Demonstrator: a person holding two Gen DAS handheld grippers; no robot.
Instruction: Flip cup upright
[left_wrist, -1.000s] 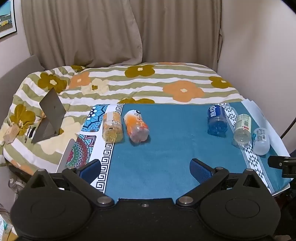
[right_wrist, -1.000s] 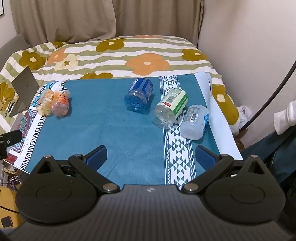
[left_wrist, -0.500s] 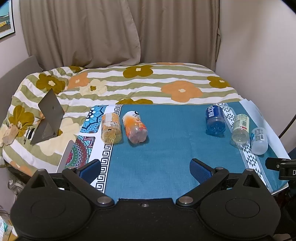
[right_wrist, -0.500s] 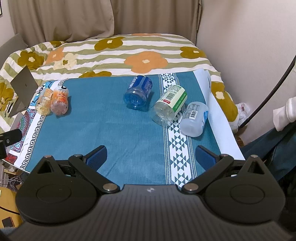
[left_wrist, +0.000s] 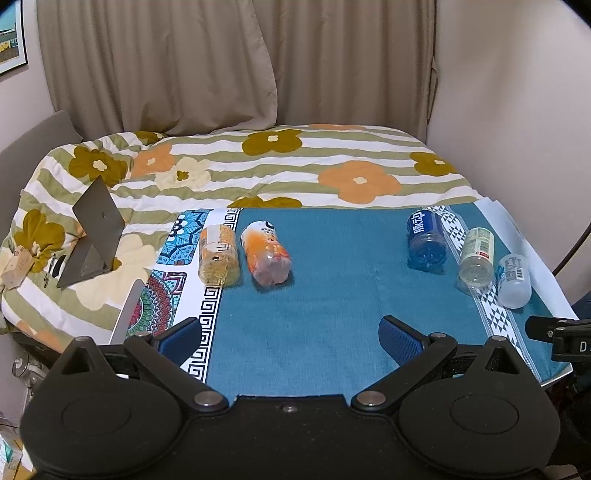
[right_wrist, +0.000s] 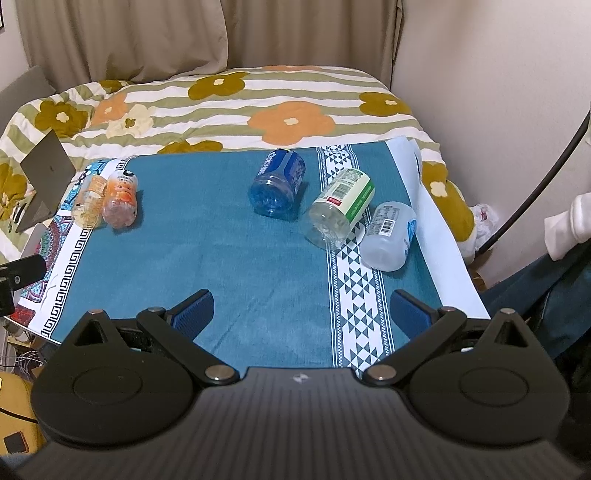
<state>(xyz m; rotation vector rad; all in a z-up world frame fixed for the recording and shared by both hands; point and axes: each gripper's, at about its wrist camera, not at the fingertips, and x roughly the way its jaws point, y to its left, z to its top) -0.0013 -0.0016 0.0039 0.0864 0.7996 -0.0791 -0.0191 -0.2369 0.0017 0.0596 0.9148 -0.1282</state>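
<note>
- The left gripper and the right gripper both gape wide, empty, hovering over the near edge of the teal cloth.
- Five cups lie toppled: the blue cup at twelve o'clock from the right claw, the green-label cup and the frosted cup at one, the yellow cup and the orange cup at eleven from the left.
- Grip a cup across its middle, then rotate.
- Both cameras have pulled back slightly; the cups sit smaller, unmoved.

Five cups lie sideways on teal cloth — none upright.
</note>
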